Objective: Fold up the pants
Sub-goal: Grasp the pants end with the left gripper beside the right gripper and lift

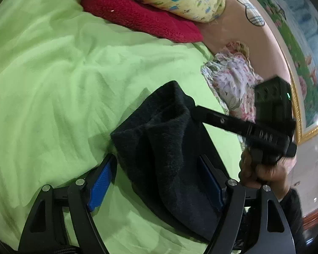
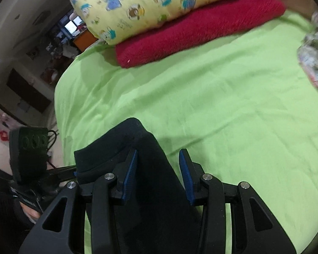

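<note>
The black pants [image 1: 169, 148] lie bunched on the green bedsheet [image 1: 53, 84]. My left gripper [image 1: 159, 177] is open, with its blue pads [image 1: 100, 186] on either side of the cloth. In the right wrist view the pants [image 2: 150, 180] run between the blue pads [image 2: 185, 175] of my right gripper [image 2: 159, 173], which is open too. The right gripper also shows in the left wrist view [image 1: 243, 127], its finger against the pants' far edge. The left gripper shows at the left of the right wrist view [image 2: 31, 165].
A red towel [image 2: 190, 27] and a yellow cartoon-print quilt [image 2: 148, 4] are stacked at the far end of the bed. A floral cloth [image 1: 233, 80] lies at the bed's right side by a pink wall [image 1: 222, 21]. The bed's left edge [image 2: 59, 105] drops to the floor.
</note>
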Demonstrator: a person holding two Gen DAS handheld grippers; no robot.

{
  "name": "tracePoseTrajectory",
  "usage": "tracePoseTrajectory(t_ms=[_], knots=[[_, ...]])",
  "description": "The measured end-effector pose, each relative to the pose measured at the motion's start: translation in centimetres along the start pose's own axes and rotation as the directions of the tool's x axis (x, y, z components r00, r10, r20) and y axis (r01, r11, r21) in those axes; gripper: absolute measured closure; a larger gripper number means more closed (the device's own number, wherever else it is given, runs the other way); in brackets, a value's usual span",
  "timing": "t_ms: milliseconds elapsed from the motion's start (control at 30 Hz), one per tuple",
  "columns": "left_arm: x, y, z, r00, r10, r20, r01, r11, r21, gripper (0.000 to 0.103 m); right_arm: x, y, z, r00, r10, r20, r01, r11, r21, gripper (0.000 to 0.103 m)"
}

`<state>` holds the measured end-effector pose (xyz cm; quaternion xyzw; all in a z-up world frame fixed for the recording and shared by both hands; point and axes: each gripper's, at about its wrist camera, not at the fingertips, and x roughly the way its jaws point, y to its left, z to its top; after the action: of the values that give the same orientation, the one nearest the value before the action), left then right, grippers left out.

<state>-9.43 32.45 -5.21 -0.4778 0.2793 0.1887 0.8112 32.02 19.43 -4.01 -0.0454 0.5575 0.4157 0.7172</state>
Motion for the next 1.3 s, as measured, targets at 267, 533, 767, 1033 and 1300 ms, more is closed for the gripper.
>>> tracePoseTrajectory(t_ms=[267, 533, 767, 1033, 1300], knots=[[0.6, -0.4, 0.7, 1.000, 0.008, 0.000, -0.008, 1.000, -0.005, 0.033, 1.8, -0.9, -0.3, 0.992, 0.123, -0.032, -0.121, 0.991, 0.055, 0.065], [1.1, 0.0, 1.2, 0.999, -0.003, -0.032, 0.002, 1.000, -0.019, 0.070, -0.3, 0.5, -1.3, 0.996, 0.087, 0.018, -0.087, 0.996, 0.019, 0.079], [-1.0, -3.4, 1.1, 0.998, -0.055, -0.010, 0.056, 0.998, 0.035, 0.073, -3.6, 1.6, -2.3, 0.992, 0.078, 0.102, -0.080, 0.997, 0.019, 0.081], [-3.2, -9.8, 0.0, 0.987, -0.161, -0.006, 0.160, 0.977, 0.143, 0.074, -10.5, 2.9, -5.5, 0.963, 0.059, 0.261, -0.069, 0.997, 0.031, 0.082], [-4.2, -17.7, -3.4, 0.963, -0.260, -0.069, 0.268, 0.922, 0.279, 0.074, -17.8, 2.3, -11.7, 0.895, 0.002, 0.446, -0.049, 0.994, 0.095, 0.082]])
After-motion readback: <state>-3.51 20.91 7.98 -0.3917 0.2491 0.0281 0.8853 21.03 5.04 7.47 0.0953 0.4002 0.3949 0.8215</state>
